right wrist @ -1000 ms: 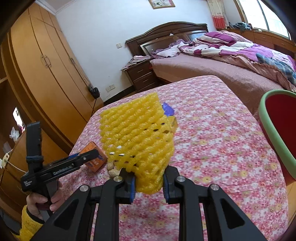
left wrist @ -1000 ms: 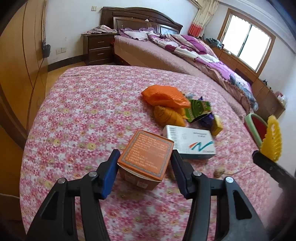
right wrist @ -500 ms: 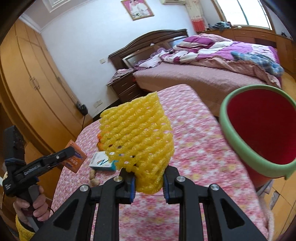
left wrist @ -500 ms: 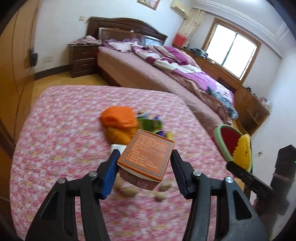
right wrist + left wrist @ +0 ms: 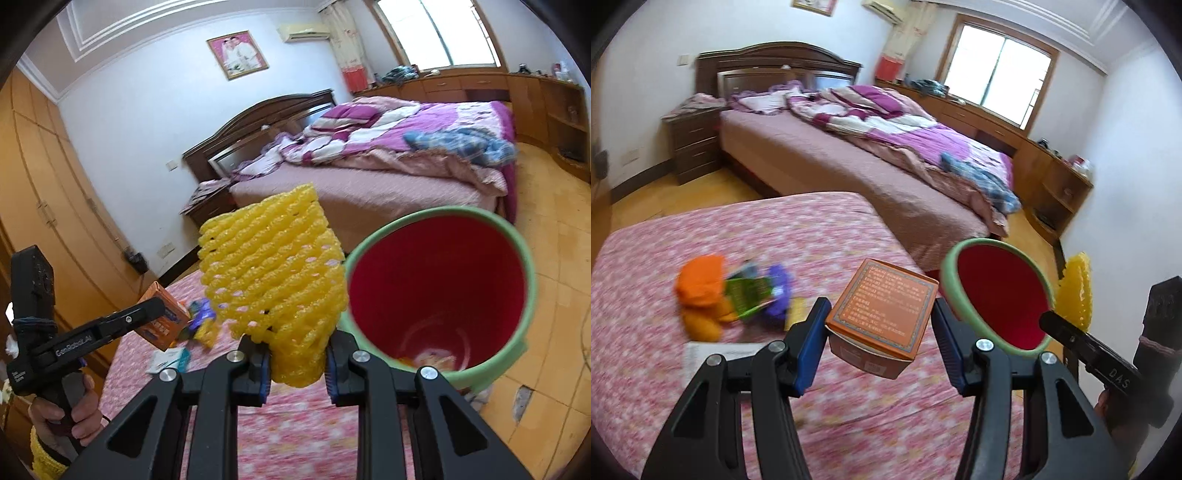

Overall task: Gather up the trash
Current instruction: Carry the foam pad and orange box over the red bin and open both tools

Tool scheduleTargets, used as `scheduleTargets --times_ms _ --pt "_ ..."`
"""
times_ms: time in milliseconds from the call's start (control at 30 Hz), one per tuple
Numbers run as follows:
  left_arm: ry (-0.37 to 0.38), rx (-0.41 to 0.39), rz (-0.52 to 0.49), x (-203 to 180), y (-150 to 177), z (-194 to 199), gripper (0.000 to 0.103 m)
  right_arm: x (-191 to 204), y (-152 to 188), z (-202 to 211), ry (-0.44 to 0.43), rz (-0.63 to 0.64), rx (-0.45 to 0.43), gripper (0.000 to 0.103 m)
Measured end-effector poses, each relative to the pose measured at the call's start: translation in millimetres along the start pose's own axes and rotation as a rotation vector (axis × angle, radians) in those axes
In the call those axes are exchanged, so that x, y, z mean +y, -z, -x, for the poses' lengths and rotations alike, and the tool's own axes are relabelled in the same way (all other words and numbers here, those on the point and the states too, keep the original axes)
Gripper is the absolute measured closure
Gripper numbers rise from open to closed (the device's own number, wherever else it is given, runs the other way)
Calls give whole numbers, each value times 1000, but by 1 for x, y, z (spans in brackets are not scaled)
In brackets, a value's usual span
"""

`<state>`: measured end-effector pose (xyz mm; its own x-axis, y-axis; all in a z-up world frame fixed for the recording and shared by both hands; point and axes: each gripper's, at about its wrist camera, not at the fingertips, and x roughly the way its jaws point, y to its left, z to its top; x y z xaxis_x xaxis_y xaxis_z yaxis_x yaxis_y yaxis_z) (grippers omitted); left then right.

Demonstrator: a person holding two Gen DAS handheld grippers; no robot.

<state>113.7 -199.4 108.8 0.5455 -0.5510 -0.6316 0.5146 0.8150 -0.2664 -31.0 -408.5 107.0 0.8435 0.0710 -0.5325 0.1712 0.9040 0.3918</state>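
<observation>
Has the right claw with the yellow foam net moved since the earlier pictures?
Yes. The right claw, gripping the yellow foam net, has swung toward the red bin, which now fills much more of its view.

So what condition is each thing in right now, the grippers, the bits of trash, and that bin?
Left gripper: shut on orange box, lifted.
Right gripper: shut on yellow foam net.
Red bin: upright, nearly empty.
Wrappers: lying on flowered cloth.
</observation>
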Motion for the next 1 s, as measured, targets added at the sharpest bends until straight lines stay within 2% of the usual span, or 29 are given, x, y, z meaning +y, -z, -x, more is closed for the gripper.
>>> scheduleTargets --times_ms 233,533,700,1000 --pt "86 43 -71 -57 -7 -42 47 -56 -10 5 87 -66 -24 78" --pt "163 105 -123 -109 -7 -95 47 -111 -15 -8 136 -144 -16 79" --pt "140 120 -164 -123 1 -118 47 -130 -13 -19 143 -167 7 78" --pt "158 180 -136 -121 4 -143 44 -141 -12 -36 145 -171 34 77"
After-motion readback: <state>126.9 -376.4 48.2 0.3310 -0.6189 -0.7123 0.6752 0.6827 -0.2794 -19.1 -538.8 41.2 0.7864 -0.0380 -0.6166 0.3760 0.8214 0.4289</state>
